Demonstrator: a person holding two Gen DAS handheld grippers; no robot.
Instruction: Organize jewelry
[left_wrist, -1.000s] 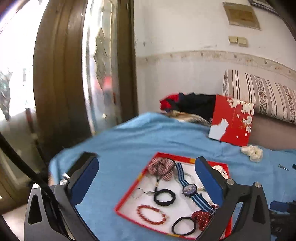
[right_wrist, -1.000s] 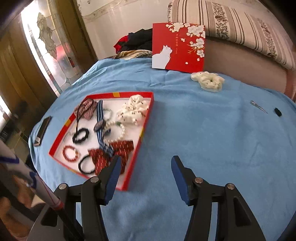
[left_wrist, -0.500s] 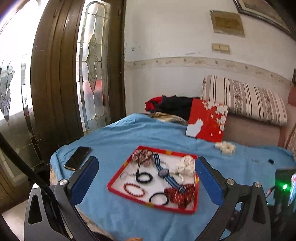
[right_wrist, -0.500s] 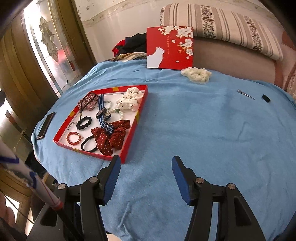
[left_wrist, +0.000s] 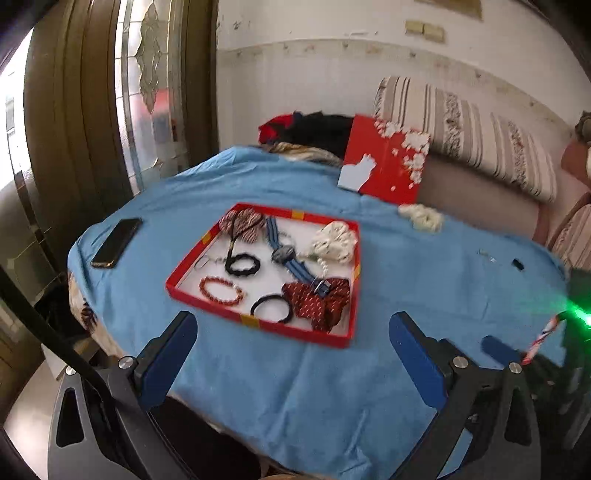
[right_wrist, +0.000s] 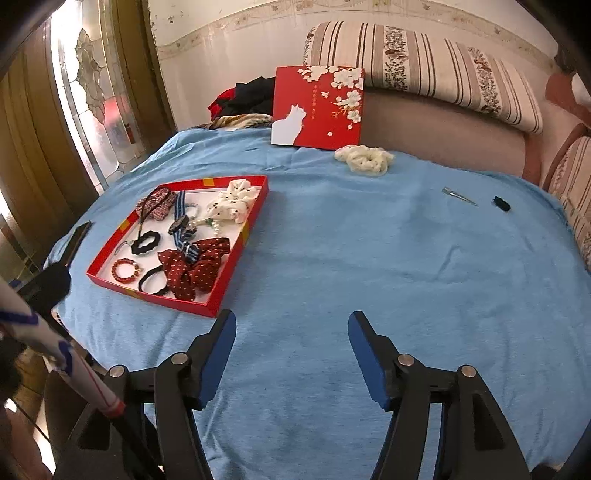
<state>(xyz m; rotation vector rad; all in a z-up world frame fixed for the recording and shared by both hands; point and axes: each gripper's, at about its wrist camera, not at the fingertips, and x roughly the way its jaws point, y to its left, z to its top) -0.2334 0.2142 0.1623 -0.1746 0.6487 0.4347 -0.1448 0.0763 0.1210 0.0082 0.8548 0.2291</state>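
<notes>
Jewelry and hair pieces lie gathered in the red tray (right_wrist: 240, 236) on the blue-covered surface (right_wrist: 369, 258), toward its left side as my right camera sees it. Inside I can pick out a red bead bracelet (right_wrist: 126, 270), two black hair ties, one wavy (right_wrist: 145, 244) and one plain (right_wrist: 153, 283), a red dotted bow (right_wrist: 194, 271), a striped-strap watch (right_wrist: 180, 224), a white spotted scrunchie (right_wrist: 236, 201), a plaid pouch with a cord (right_wrist: 157, 202), and what looks like a pearl strand, partly hidden.

Most of the sorting seems done, since the tray is well filled. Still outside it, I judge, are the cream scrunchie (right_wrist: 365, 158) lying near the upright red lid with the white cat (right_wrist: 317, 107), and, well apart to the right, a thin metal clip (right_wrist: 459, 196) and a small black piece (right_wrist: 501, 204). A phone (left_wrist: 117, 242) lies left of the tray; it is probably not part of the job.

My left tool (left_wrist: 291, 349) hovers over the near edge of the surface in front of the tray, jaws wide and empty. My right tool (right_wrist: 291, 345) hangs above bare cloth beside the tray's near corner, its jaws opening with nothing between them. Neither carries anything, so the remaining pieces are not yet picked up.
</notes>
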